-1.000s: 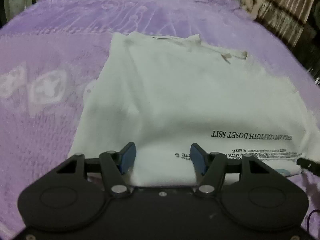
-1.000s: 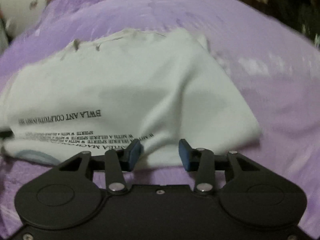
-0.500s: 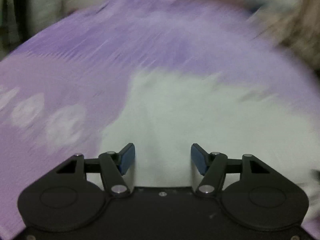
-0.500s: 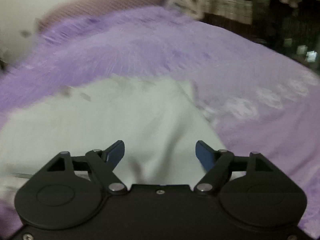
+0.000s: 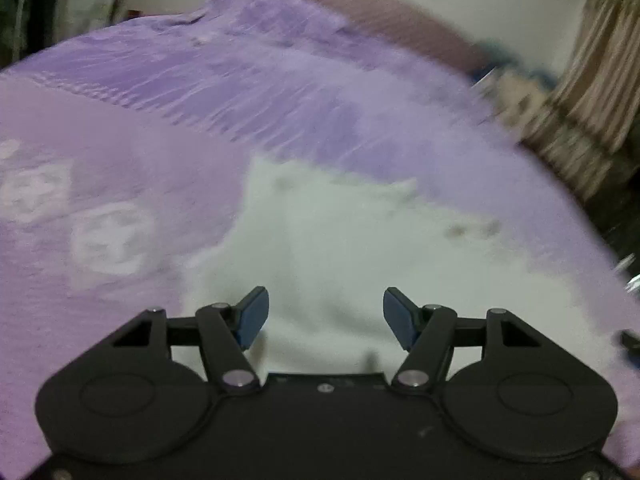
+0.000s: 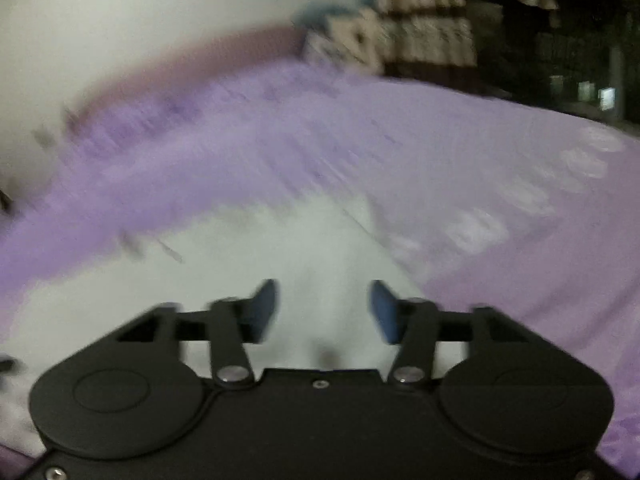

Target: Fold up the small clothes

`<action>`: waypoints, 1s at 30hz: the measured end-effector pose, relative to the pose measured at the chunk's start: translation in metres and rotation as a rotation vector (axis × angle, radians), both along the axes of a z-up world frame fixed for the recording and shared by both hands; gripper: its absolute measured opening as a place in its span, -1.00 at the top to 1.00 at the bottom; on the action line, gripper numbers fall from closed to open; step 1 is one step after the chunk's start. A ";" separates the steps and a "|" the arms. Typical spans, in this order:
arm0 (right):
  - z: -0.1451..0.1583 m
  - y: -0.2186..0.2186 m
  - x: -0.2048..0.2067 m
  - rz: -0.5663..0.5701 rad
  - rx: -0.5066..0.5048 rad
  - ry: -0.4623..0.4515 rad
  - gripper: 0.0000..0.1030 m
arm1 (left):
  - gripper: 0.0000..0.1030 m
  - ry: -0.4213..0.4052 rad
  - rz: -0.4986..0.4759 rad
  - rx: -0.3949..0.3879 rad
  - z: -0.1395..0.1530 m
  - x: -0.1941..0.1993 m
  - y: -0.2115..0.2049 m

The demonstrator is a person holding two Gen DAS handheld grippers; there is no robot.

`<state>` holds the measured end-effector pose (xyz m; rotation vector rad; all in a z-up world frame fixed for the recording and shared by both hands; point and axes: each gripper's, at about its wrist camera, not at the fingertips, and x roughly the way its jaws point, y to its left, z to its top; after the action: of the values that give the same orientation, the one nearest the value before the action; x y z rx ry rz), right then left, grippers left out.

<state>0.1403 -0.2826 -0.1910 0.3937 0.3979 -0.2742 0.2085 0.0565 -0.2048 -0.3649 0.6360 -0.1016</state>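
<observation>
There is one white shirt (image 5: 340, 256) and it lies on the bed, on one purple bedspread (image 5: 120, 128). There are two tongs, one in each hand.

The left tongs (image 5: 326, 316) have their two blue pads (image 5: 252, 318) wide apart, with nothing between them. They hang over the near left part of the shirt. The cloth shows in the gap between the pads.

The right tongs (image 6: 324, 310) are also spread apart and hold nothing. They sit over the near right part of the white shirt (image 6: 240, 272), close to its right edge, where the purple bedspread (image 6: 440, 152) begins.

Both pictures are blurry. A few small dark marks show on the far part of the shirt, but they are too smeared to read. No words can be made out.

The bedspread has pale flower shapes (image 5: 112, 236) on its left side in the left view; two show there clearly. More pale shapes run in a row on the right in the right view, too smeared to count.

At the far end of the bed there is a brownish headboard (image 5: 360, 4) against a white wall. Striped curtains (image 5: 592, 80) hang at the far right.
</observation>
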 end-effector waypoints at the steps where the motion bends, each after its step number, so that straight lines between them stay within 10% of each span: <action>1: 0.005 0.003 0.002 0.033 0.026 -0.020 0.38 | -0.27 -0.030 -0.019 -0.022 0.005 -0.001 -0.003; 5: 0.006 0.035 0.036 0.138 0.016 0.019 0.89 | -0.28 -0.100 -0.064 -0.012 0.008 0.015 -0.030; 10: -0.025 0.085 0.090 0.286 -0.029 0.155 0.95 | -0.27 0.099 -0.115 0.131 -0.023 0.063 -0.068; 14: -0.044 0.099 0.091 0.294 -0.143 0.221 1.00 | -0.27 0.059 -0.261 0.245 -0.033 0.057 -0.068; 19: -0.047 0.032 0.070 0.182 -0.155 0.249 1.00 | -0.27 0.054 -0.231 0.220 -0.033 0.057 -0.025; 22: -0.043 0.003 0.061 0.150 -0.132 0.255 1.00 | -0.23 0.036 -0.136 0.049 -0.024 0.046 0.010; 30: -0.011 0.084 0.051 0.321 -0.018 0.132 0.99 | -0.27 0.013 -0.289 0.024 -0.001 0.030 -0.067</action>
<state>0.1912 -0.1991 -0.2018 0.2891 0.5800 0.0090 0.2383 -0.0107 -0.2062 -0.2487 0.7000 -0.3677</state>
